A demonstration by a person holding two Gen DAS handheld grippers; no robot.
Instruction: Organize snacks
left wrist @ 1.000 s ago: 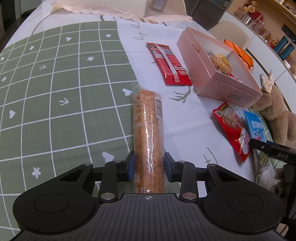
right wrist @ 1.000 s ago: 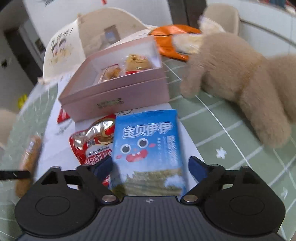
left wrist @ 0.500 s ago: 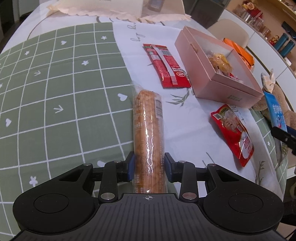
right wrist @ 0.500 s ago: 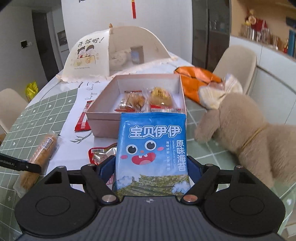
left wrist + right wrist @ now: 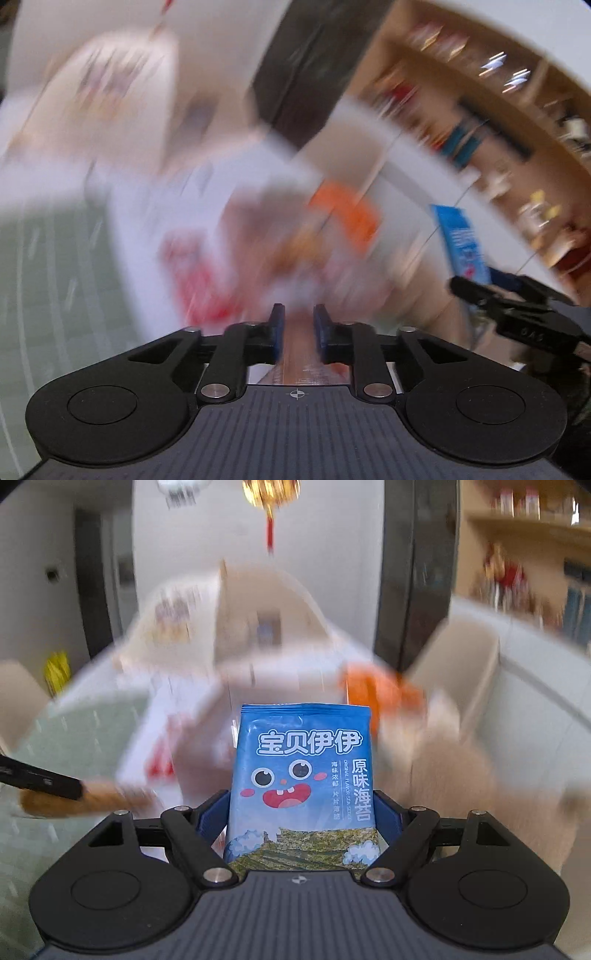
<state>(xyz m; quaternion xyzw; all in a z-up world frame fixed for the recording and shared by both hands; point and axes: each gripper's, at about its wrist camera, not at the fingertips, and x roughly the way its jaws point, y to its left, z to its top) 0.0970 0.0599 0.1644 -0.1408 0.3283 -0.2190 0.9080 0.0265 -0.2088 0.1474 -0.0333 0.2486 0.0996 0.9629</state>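
My left gripper (image 5: 298, 325) is shut on the long orange biscuit roll (image 5: 299, 363), whose near end shows between the blue pads; the rest of that view is motion-blurred. The roll also shows in the right wrist view (image 5: 92, 799), held above the table. My right gripper (image 5: 301, 812) is shut on the blue seaweed snack packet (image 5: 303, 768), held upright. That packet (image 5: 461, 240) and the right gripper show at the right of the left wrist view. The pink box (image 5: 207, 738) is a blur behind the packet.
A red snack packet (image 5: 199, 288) lies blurred on the white cloth. An orange bag (image 5: 373, 690) lies beyond the box. A tan plush toy (image 5: 461, 782) sits at the right. A white food cover (image 5: 236, 620) stands at the table's far end.
Both grippers have lifted and tilted upward with their snacks. The left view has swung up toward the box and is now blurred. The right view shows more of the room.
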